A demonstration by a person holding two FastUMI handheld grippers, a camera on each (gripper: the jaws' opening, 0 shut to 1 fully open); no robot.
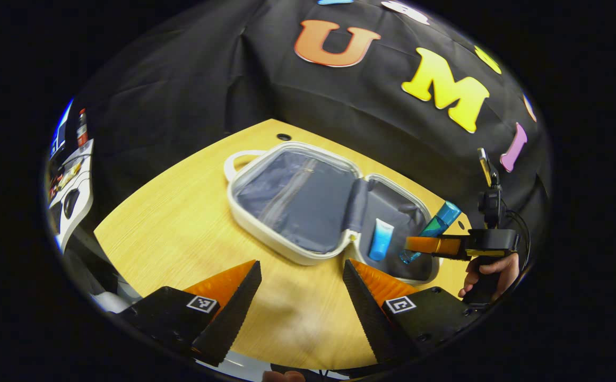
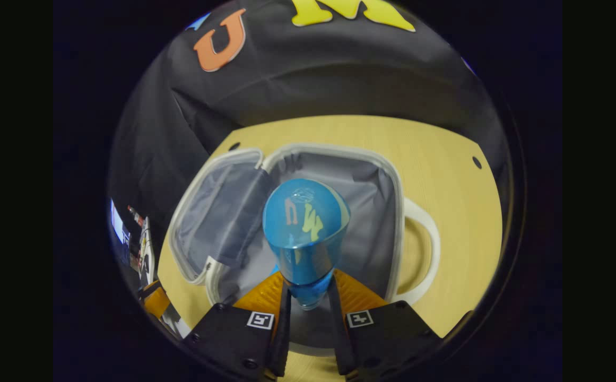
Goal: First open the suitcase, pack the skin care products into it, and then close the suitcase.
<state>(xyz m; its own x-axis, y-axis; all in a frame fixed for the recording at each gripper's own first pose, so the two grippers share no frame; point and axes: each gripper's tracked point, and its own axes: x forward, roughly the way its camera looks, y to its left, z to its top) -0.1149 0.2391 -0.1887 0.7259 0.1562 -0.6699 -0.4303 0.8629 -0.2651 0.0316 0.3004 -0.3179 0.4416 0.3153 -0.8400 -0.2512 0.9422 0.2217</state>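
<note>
While the suitcase [image 1: 308, 207] lies open flat on the wooden tabletop [image 1: 180, 233], the left gripper view looks toward it from the near side. The left tool [image 1: 301, 289] hovers released, its two fingers spread wide over bare wood just in front of the suitcase's near rim, grasping nothing. One small blue tube [image 1: 380, 240] already lies in the suitcase's right half. Over that half's right rim, the right tool [image 1: 411, 244], held by a hand [image 1: 491, 271], carries a blue bottle [image 1: 434, 227] tilted, its long axis slanting down into that compartment.

In the right gripper view, the right tool [image 2: 308, 302] is clenched on the blue bottle [image 2: 305, 233], both fingers pressing its lower, narrower part. The bottle points straight out along the fingers, its broad end toward the suitcase [image 2: 339, 223]. The lined compartment lies directly beyond and beneath the bottle, with the suitcase's handle [image 2: 422, 252] to the right and its other half folded away to the left.

Judging by this, the right tool is the nearer one, and lowering the bottle into the compartment beside the tube looks like the step in hand.
</note>
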